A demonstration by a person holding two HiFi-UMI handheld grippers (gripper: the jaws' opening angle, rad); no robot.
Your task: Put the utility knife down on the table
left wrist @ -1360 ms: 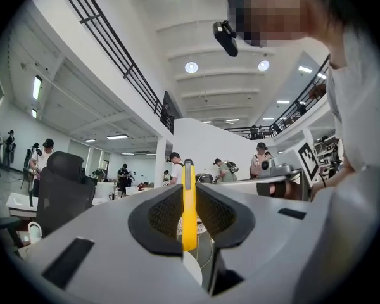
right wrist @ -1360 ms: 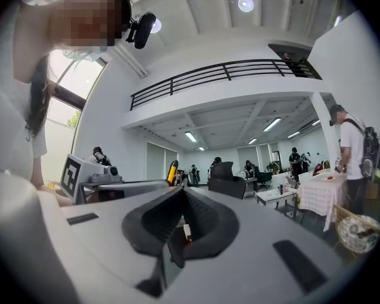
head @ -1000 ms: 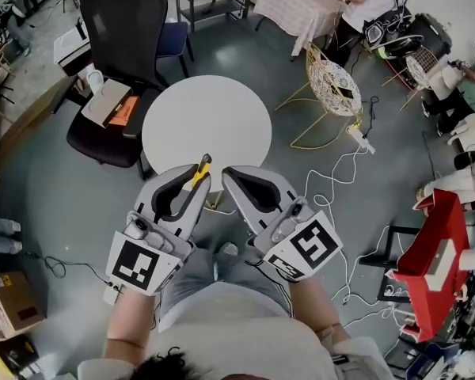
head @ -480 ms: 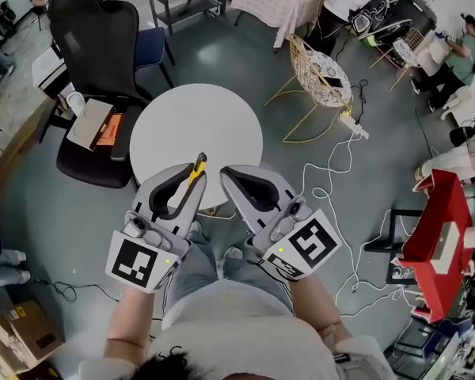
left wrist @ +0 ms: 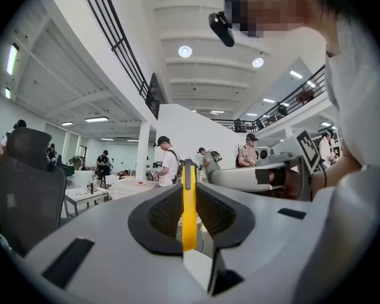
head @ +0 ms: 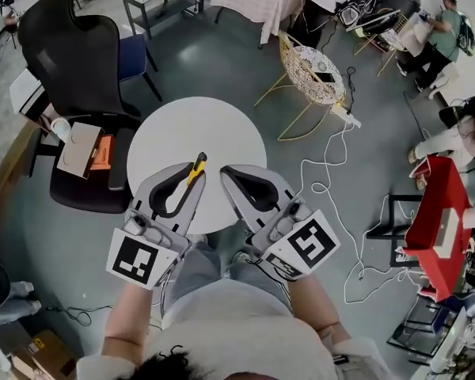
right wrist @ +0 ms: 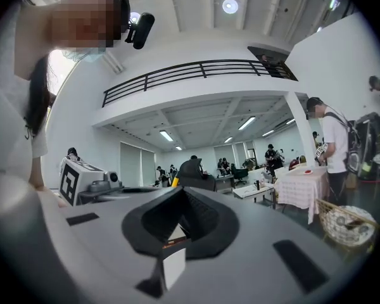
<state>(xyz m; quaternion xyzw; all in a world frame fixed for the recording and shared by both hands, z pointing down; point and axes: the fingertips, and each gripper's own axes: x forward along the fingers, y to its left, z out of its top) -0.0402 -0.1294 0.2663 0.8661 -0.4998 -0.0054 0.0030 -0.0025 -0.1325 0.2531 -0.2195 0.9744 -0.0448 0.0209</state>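
1. Left fingers are clenched on the utility knife. Its yellow body runs straight up the seam between them and pokes out past the tips.
2. Right fingers are closed against each other with nothing between them.
3. Head view: left gripper and right gripper sit side by side, near but not touching. Both point away from the person.
4. Each gripper has a marker cube at its rear, by the person's hands: left cube, right cube.
5. The knife is held by the left gripper, not lying on anything. From the head view its yellow end overlaps the near part of the round white table. Height above the top: cannot tell.
6. Both gripper tips overlap the table's near edge in the head view.
7. Left of the table is a black office chair with a flat box and an orange item on it.
8. Beyond the table to the right stands a yellow wire chair.
9. A white cable snakes over the grey floor right of the table, and a red stand sits at the far right.
10. Both gripper views show people standing by tables in the background.
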